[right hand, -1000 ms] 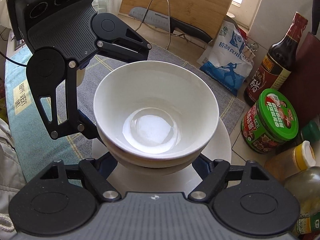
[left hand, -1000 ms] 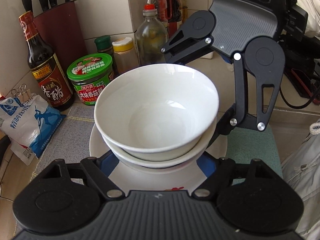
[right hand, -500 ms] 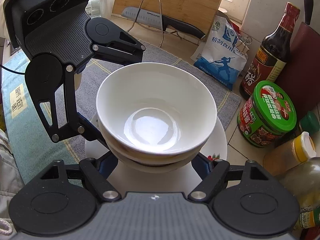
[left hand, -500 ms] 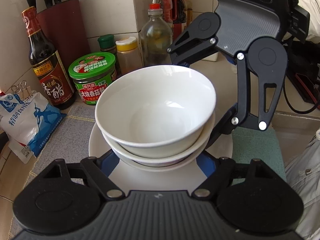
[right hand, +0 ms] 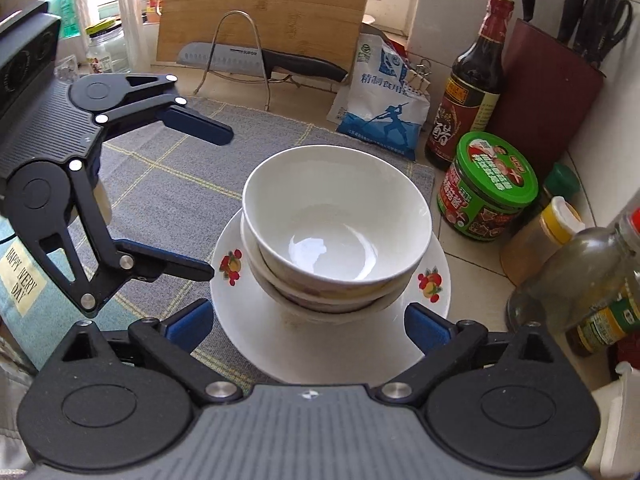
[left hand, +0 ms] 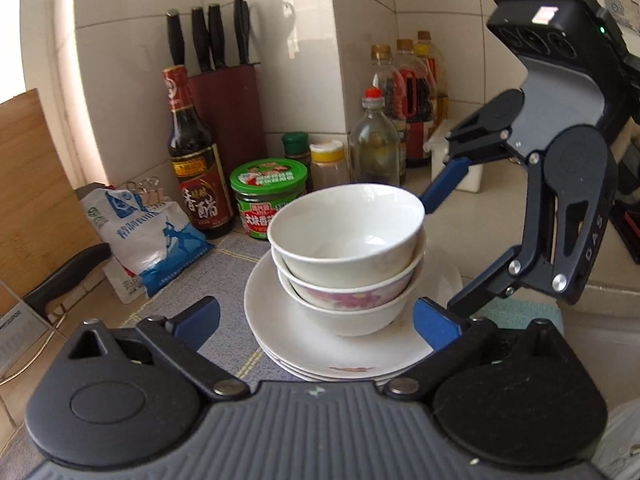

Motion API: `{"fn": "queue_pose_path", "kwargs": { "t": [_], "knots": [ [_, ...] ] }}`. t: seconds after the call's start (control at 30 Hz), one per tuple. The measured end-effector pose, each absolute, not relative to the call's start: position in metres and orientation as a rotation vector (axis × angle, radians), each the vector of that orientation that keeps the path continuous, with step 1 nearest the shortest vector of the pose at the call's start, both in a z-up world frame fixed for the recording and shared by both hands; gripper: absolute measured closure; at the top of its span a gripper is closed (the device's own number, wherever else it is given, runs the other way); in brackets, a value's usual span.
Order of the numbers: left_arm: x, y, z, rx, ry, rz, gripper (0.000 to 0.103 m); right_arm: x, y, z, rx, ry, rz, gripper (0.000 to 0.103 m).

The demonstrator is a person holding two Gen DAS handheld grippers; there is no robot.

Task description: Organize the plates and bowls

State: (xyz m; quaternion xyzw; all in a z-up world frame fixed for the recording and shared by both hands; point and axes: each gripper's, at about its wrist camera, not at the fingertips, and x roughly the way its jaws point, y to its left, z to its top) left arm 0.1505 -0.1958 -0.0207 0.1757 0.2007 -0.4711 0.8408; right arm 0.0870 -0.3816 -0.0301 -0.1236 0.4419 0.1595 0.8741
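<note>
Blue-padded left gripper spread wide, holding nothing, fingers either side of plates without touching. Right gripper likewise wide apart, empty, flanking same stack from opposite side. White bowls nested three deep, upright, centred on stacked plates. Plates sit on grey mat. Green-lidded jar, dark bottle, salt bag just beyond mat.
</note>
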Motion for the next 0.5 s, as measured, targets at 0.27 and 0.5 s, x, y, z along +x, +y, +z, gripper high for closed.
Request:
{"fn": "queue_pose_path", "kwargs": {
  "t": [0.27,0.5],
  "knots": [
    [0.126,-0.169,0.017,0.262,0.505,-0.763,0.001,0.038,-0.353,-0.002,-0.035,0.891,-0.151,0.000],
    [0.108,-0.151,0.047,0.252,0.564,-0.649,0.001,0.002,-0.335,0.014,0.068,0.811,-0.328,0.000]
  ]
}}
